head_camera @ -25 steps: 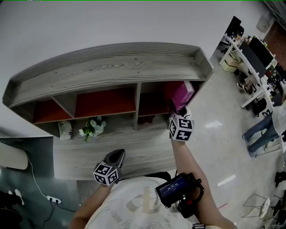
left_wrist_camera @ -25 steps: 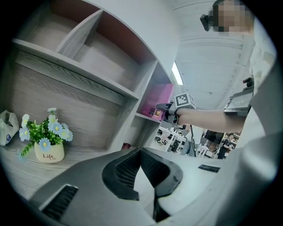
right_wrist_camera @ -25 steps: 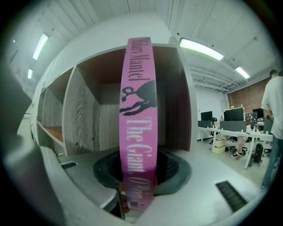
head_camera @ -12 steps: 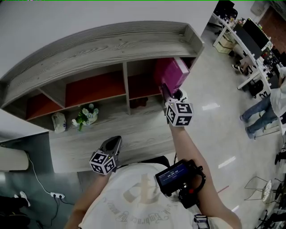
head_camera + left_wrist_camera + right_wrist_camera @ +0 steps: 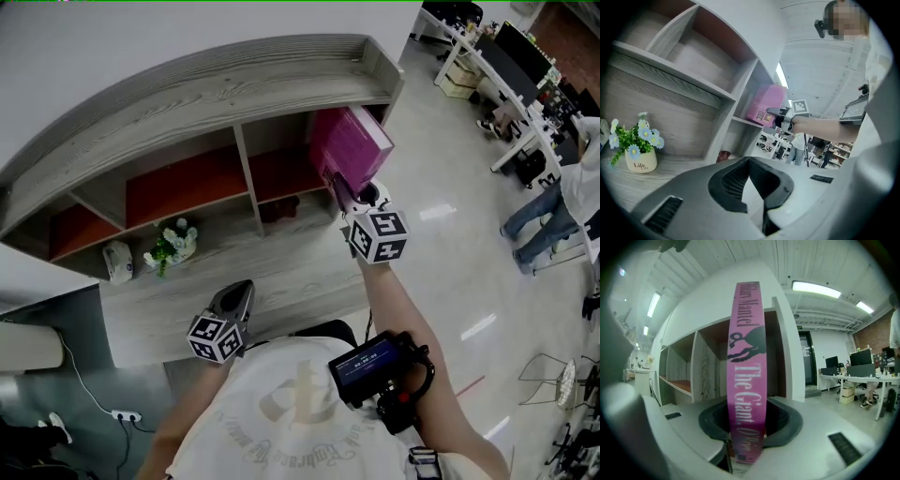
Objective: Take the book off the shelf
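I'm gripping the pink book [image 5: 349, 148] by its spine in the right tongs [image 5: 343, 190], holding it tilted at the mouth of the shelf's [image 5: 234, 94] top right compartment. Left tongs [image 5: 238, 298] are hanging low by my body, clenched, empty.

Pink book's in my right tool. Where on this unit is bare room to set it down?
The grey wooden shelf top is bare end to end. The lower ledge is free rightward from the small potted flowers. Crowded: its left end, pot beside a white object; a small dark object sits in the right compartment.
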